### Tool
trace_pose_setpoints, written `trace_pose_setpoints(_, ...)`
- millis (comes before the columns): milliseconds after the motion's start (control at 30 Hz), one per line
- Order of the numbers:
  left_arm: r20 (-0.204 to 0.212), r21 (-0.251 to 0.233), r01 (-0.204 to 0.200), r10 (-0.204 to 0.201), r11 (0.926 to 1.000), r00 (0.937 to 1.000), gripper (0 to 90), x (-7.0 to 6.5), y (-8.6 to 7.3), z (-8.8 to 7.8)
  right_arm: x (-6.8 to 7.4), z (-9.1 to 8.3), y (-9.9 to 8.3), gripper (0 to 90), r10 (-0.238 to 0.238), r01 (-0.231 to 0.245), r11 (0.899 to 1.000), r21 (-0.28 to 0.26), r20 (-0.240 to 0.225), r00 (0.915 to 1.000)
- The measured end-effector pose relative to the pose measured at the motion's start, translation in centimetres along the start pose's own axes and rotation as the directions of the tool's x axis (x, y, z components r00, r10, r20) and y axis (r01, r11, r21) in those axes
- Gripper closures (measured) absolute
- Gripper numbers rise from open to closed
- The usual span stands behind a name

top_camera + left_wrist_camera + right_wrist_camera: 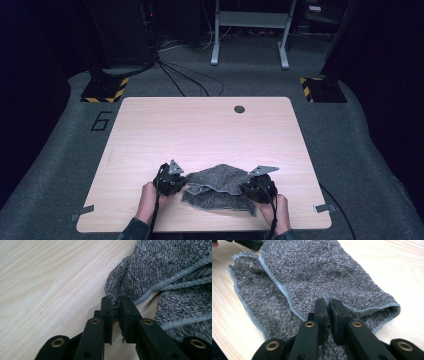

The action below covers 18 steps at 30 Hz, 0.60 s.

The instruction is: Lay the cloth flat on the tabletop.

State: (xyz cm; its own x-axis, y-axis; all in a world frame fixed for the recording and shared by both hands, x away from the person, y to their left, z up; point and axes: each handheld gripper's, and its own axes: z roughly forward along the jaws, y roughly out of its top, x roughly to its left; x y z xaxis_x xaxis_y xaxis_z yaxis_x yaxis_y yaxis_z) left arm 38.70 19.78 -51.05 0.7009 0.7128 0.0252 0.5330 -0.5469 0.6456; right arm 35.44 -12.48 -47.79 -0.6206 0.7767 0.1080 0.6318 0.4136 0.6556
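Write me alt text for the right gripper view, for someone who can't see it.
The right claw is shut on a pinched fold of a grey towel with a stitched hem. The towel lies partly folded over itself on a pale wooden table.

Right claw (328, 305) pinches the grey towel's (312, 275) hemmed edge.

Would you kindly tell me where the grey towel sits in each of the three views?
High view: grey towel lies near the table's front edge, between both hand-held grippers.
Left gripper view: upper right, corner pinched.
Right gripper view: centre, edge pinched.
Shared landmark: the towel's stitched hem.
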Motion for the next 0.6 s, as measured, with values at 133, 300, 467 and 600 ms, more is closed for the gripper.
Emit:
trace_pose_setpoints(133,-0.020,-0.002,-0.003,0.003,1.0000,0.9998,86.9,-0.2,-0.1,0.0,-0.3,-0.2,0.0,86.7,0.009,-0.009,1.000,-0.013,0.003,1.0000)
trace_pose_setpoints(300,-0.034,-0.010,-0.008,0.008,0.9999,0.9994,88.1,-0.4,-0.3,-0.1,-1.0,-0.1,-0.2,87.8,0.046,-0.046,0.999,-0.027,-0.005,0.9989)
trace_pose_setpoints(467,-0.034,-0.011,0.004,-0.005,0.9999,0.9994,88.3,-0.3,-0.2,-0.1,-1.8,-0.2,0.1,88.3,0.063,-0.064,0.997,-0.054,-0.004,0.9980)
trace_pose_setpoints(600,-0.017,-0.033,0.029,-0.029,0.9990,0.9994,88.3,0.3,-0.1,-0.6,-2.0,-0.8,0.9,88.5,0.067,-0.067,0.995,-0.072,0.007,0.9977)
